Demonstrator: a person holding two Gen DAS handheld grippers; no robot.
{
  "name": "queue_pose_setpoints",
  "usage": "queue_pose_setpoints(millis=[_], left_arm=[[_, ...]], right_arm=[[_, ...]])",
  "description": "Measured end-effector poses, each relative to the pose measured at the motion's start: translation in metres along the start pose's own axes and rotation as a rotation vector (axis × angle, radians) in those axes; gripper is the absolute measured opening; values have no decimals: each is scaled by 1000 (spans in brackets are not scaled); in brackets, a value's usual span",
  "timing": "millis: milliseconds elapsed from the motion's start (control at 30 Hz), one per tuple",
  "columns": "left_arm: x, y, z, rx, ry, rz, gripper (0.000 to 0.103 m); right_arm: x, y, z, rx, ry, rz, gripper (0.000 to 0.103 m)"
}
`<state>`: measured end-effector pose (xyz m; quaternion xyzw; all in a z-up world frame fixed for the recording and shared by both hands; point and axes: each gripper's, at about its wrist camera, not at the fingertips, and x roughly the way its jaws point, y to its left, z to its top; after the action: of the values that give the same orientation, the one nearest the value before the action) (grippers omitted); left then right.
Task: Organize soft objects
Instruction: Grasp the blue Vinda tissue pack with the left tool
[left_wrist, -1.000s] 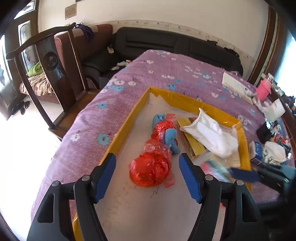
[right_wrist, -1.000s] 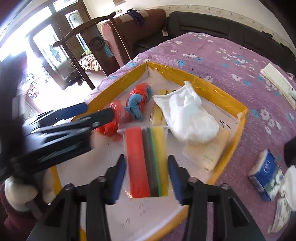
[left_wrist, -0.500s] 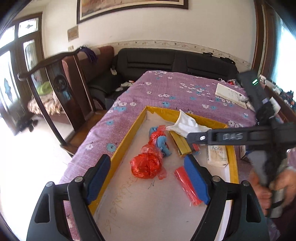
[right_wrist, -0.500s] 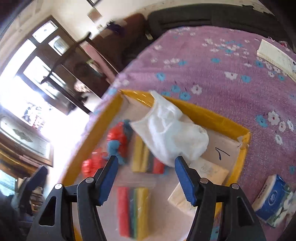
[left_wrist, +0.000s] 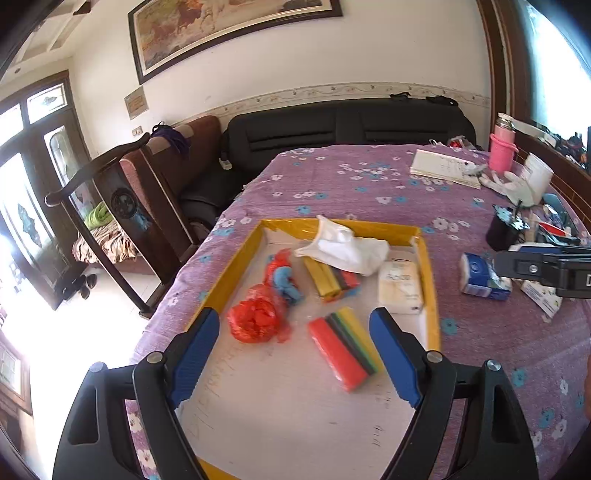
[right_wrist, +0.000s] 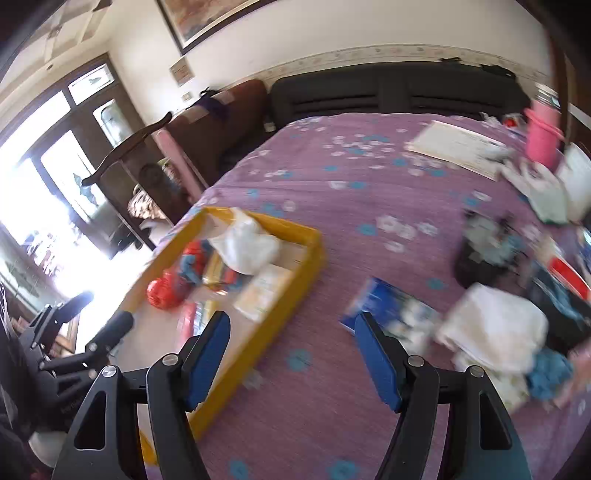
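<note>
A purple flowered cloth covers the desk (left_wrist: 332, 177); a black sofa (left_wrist: 351, 122) sits at 12 o'clock. The yellow-rimmed tray (left_wrist: 236, 266) holds a red bag (left_wrist: 255, 321) and striped sponge pack (left_wrist: 343, 347). Left claw (left_wrist: 295, 358) and right claw (right_wrist: 291, 354) both gape, released.

Right gripper (right_wrist: 291, 354) held wide apart and empty above a purple floral tablecloth (right_wrist: 332, 406), blue-padded fingers (right_wrist: 207, 354) framing bare cloth. To the left, yellow-rimmed tray (right_wrist: 295, 280) loaded with a white plastic bag (right_wrist: 247, 247), a red bag (right_wrist: 164, 293), a blue soft item (right_wrist: 188, 264) and a pale tissue pack (right_wrist: 266, 291); left gripper (right_wrist: 92, 328) poking in at the tray's near-left edge. To the right, blurred, a blue tissue pack (right_wrist: 384, 306) just beside white folded cloth (right_wrist: 495, 328), pink bottle (right_wrist: 543, 133) at far back.
</note>
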<state>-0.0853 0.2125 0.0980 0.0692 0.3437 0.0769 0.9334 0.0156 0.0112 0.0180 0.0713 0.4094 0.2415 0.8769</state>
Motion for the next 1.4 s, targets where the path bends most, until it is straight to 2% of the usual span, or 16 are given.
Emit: queue_pose_setpoints(millis=[400, 567, 700, 833, 933, 1000, 1067, 1200, 1267, 1300, 1333, 1367, 1400], left_arm=[[-12, -51, 1, 83, 17, -26, 85], [2, -70, 6, 65, 86, -138, 85], [18, -98, 13, 49, 144, -259, 85], [49, -133, 23, 68, 207, -307, 85], [80, -150, 33, 19, 280, -327, 85], [100, -157, 39, -37, 312, -320, 85], [115, -169, 49, -64, 308, -305, 85], [140, -196, 65, -26, 279, -218, 85], [152, -205, 66, 6, 304, -199, 85], [155, -210, 64, 36, 333, -216, 84], [156, -214, 58, 67, 355, -247, 74], [152, -218, 52, 99, 365, -281, 71], [145, -220, 49, 132, 349, -300, 63]], right_arm=[[-49, -95, -37, 151, -62, -75, 75], [-57, -125, -43, 178, -115, -152, 75], [-57, -147, -48, 224, -144, -154, 75], [-58, -159, -52, 258, -170, -145, 75], [-61, -166, -53, 278, -194, -132, 75], [-61, -171, -55, 288, -202, -128, 77], [-58, -176, -56, 301, -194, -121, 77], [-60, -176, -56, 296, -210, -123, 78], [-60, -176, -57, 295, -211, -130, 78], [-60, -176, -57, 297, -210, -131, 78], [-60, -177, -58, 299, -210, -130, 78], [-61, -178, -58, 301, -209, -128, 78], [-61, -178, -58, 302, -209, -126, 78]])
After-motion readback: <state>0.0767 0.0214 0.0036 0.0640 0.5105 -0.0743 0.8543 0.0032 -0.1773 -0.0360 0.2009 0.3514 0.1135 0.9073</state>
